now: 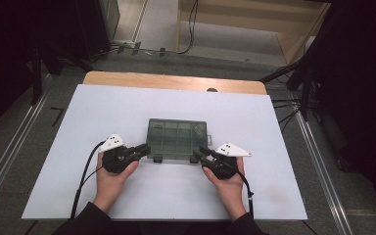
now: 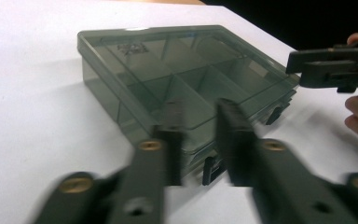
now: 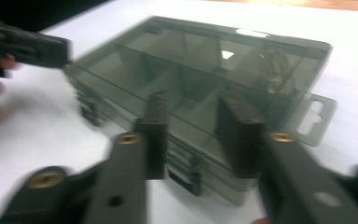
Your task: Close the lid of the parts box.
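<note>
Light, stiff, slick compartment box (image 1: 177,139) mid-bench: take its front latches; left tool (image 1: 142,149) and right tool (image 1: 200,152) part-open, empty.

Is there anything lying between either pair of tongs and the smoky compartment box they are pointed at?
Nothing visible does. The left tongs and right tongs sit open at the compartment box's two near corners by its latches, with bare white table around them.
</note>
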### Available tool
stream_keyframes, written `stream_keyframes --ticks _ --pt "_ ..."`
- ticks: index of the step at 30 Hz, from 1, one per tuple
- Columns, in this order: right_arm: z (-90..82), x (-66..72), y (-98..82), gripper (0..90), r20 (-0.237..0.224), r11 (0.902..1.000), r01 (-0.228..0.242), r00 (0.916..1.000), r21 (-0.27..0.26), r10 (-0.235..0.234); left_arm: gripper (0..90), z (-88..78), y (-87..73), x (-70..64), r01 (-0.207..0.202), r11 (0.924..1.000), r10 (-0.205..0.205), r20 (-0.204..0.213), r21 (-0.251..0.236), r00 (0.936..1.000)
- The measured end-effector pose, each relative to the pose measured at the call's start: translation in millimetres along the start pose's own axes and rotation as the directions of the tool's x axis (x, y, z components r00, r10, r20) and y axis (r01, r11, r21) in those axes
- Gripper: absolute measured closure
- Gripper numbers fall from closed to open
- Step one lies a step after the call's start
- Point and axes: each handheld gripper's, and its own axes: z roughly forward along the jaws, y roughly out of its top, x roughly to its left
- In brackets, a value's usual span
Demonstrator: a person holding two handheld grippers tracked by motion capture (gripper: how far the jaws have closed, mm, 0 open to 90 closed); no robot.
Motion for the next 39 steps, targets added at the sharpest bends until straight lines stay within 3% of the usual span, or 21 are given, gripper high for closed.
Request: stream_keyframes --ticks 5,8,10,13,17,19,20,23,39 --pt "-8.6 -4.3 4.7 32.2 -0.014 0.9992 0.008 0.9999 -0.039 -0.008 42.7 -4.7 2.6 -0.9 -0.015 0.9998 0.015 0.036 -0.016 0.9992" --pt "-13.2 -7.6 4.3 20.9 -0.033 0.999 0.013 0.9993 -0.043 -0.014 26.5 -10.4 6.1 -3.5 -0.036 0.9988 0.036 0.008 -0.034 0.9993" --pt "-16.3 -9.9 4.4 14.9 -0.053 0.9986 0.026 0.9982 -0.045 -0.028 14.0 -13.6 8.1 -5.3 -0.054 0.9978 0.055 0.018 -0.039 0.9983" --pt "-19.6 -10.7 4.8 14.0 -0.037 0.9979 0.038 0.9985 -0.053 -0.04 11.5 -17.3 9.2 -5.6 -0.065 0.9965 0.067 0.041 -0.053 0.9969" --pt "-22.0 -12.1 4.9 9.0 -0.045 0.9976 0.033 0.9983 -0.061 -0.035 0.9 -21.4 8.5 -3.6 -0.061 0.9961 0.065 0.078 -0.064 0.9948" --pt "-23.1 -11.9 5.0 5.9 -0.047 0.9972 0.033 0.9983 -0.067 -0.036 0.0 -24.8 8.8 -2.7 -0.064 0.9951 0.07 0.08 -0.076 0.9943" --pt "-23.5 -11.8 5.0 0.1 -0.052 0.9969 0.037 0.9978 -0.07 -0.041 0.0 -26.0 9.1 -2.4 -0.068 0.9947 0.074 0.077 -0.077 0.9943" --pt "-24.8 -11.6 5.0 0.0 -0.063 0.9968 0.037 0.9971 -0.071 -0.042 0.0 -30.3 10.0 -1.7 -0.072 0.9937 0.078 0.065 -0.086 0.9948" --pt "-38.3 -23.9 -0.2 0.0 -0.015 0.9964 0.026 0.9995 -0.08 -0.028 0.0 -53.1 2.8 7.8 -0.09 0.9916 0.092 0.02 -0.092 0.9955"
